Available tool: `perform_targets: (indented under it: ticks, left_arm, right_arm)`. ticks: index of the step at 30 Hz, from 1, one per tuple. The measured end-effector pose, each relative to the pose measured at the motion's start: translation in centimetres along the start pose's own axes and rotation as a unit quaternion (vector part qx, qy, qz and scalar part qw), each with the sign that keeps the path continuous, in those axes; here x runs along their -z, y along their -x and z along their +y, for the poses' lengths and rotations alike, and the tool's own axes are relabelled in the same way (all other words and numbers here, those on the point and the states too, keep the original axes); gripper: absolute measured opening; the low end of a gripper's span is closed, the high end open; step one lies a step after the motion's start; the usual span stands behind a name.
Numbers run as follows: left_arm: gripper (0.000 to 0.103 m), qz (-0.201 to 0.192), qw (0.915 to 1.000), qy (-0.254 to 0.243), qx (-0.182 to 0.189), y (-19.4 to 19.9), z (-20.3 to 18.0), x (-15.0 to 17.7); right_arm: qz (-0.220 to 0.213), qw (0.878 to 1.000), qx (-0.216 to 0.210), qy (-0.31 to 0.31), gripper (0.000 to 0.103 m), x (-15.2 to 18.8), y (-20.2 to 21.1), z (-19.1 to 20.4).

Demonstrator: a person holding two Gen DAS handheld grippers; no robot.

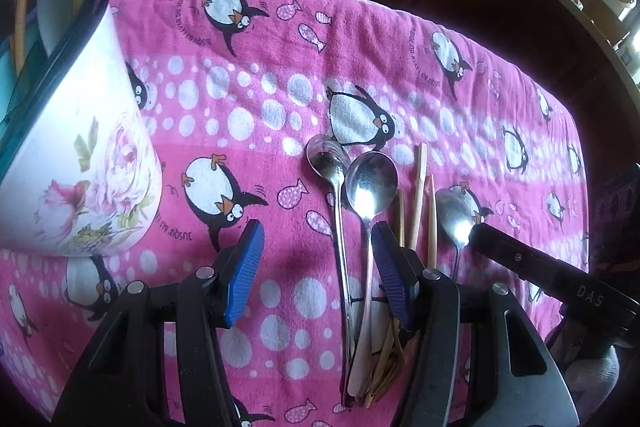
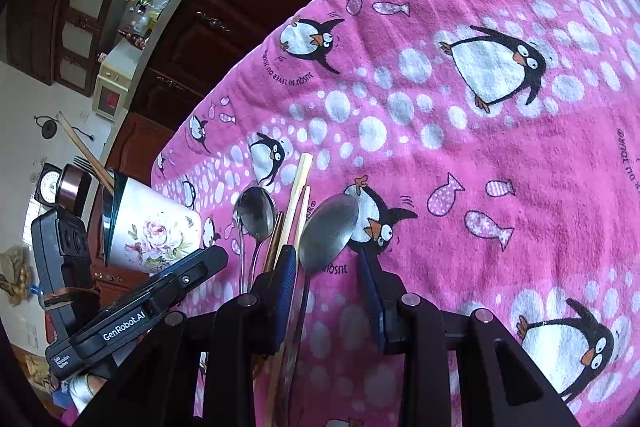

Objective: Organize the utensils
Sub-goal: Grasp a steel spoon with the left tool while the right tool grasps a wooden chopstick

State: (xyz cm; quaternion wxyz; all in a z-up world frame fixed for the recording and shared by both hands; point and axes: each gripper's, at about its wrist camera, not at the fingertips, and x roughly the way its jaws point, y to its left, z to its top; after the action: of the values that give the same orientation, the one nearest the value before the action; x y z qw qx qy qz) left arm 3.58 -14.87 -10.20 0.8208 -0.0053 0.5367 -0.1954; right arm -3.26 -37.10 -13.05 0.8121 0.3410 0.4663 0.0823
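The right gripper [image 2: 328, 291], jaws spread, straddles the shiny steel spoon [image 2: 326, 233] lying on the pink penguin-print cloth [image 2: 500, 167]; it should pinch the neck squarely, clear of the pale wooden chopsticks [image 2: 296, 195].

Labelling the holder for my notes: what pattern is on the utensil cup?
White cup with pink roses and a dark teal rim; clearest in the left wrist view.

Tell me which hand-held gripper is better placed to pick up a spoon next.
Right. The right hand-held gripper already straddles the rightmost spoon, pads not yet pressing. The left hand-held gripper stands open around two spoons.
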Motion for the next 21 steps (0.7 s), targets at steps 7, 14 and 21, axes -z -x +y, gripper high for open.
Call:
perform_targets:
  ticks: [7,14,21]
  left_arm:
    - [0.054,0.013,0.9999,-0.003,0.001,-1.5,-0.1,-0.4]
    - [0.011,0.013,0.9998,-0.017,-0.001,-2.5,-0.9,-1.1]
    - [0.004,0.023,0.9990,-0.017,0.035,-1.8,-0.1,-0.2]
  right_arm:
    - [0.002,1.000,-0.009,-0.001,0.031,-0.1,0.0,-0.6]
    - [0.002,1.000,-0.022,-0.008,0.031,-0.4,-0.3,-1.1]
    - [-0.003,1.000,-0.021,0.010,0.015,-0.7,-0.8,-0.7]
